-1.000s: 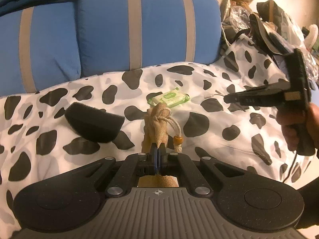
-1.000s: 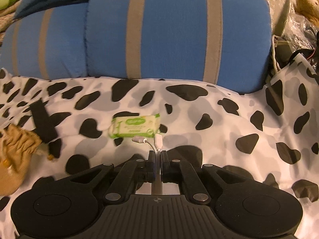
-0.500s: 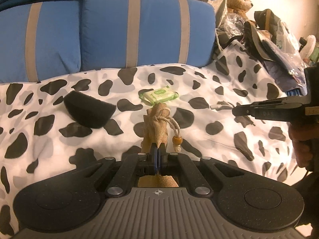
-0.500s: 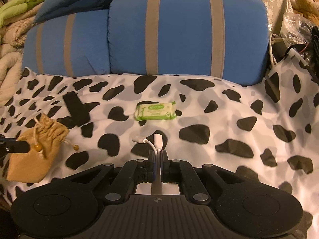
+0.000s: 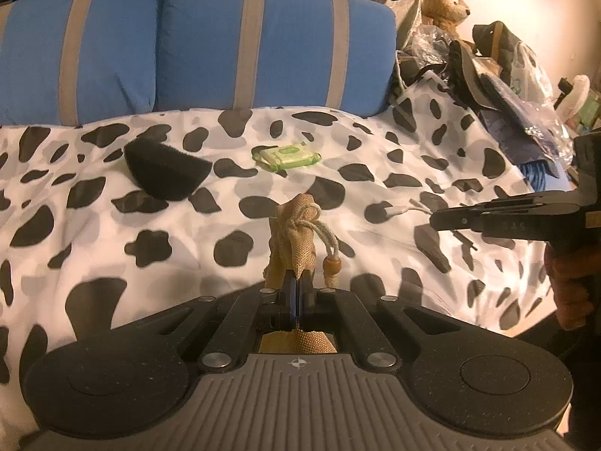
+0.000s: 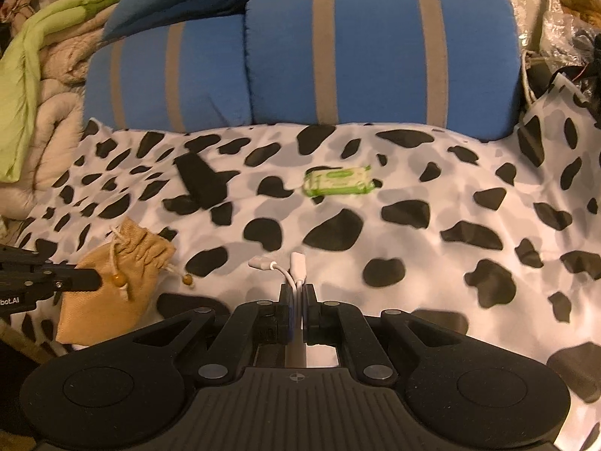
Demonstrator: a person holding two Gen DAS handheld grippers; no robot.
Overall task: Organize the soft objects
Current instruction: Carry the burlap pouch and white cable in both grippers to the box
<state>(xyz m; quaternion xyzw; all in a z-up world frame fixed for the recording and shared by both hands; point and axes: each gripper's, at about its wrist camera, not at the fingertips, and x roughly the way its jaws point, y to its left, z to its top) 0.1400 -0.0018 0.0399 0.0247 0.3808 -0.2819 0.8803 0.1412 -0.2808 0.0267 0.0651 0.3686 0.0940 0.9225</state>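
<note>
1. The left gripper (image 5: 295,297) has its fingers pinching the tan drawstring pouch (image 5: 296,233), held above the cow-print bedspread (image 5: 112,233).
2. The right gripper (image 6: 296,300) has its fingers clamped on a white adapter cable (image 6: 289,267).
3. Compared with a second ago, both grippers have pulled back from the blue striped pillows (image 6: 375,56); the green wipes pack (image 5: 287,156) and black foam piece (image 5: 165,169) now lie farther from the pouch.

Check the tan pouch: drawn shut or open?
Shut. The pouch has its neck gathered tight with the drawstring knotted around it; the left gripper pinches its fabric.
</note>
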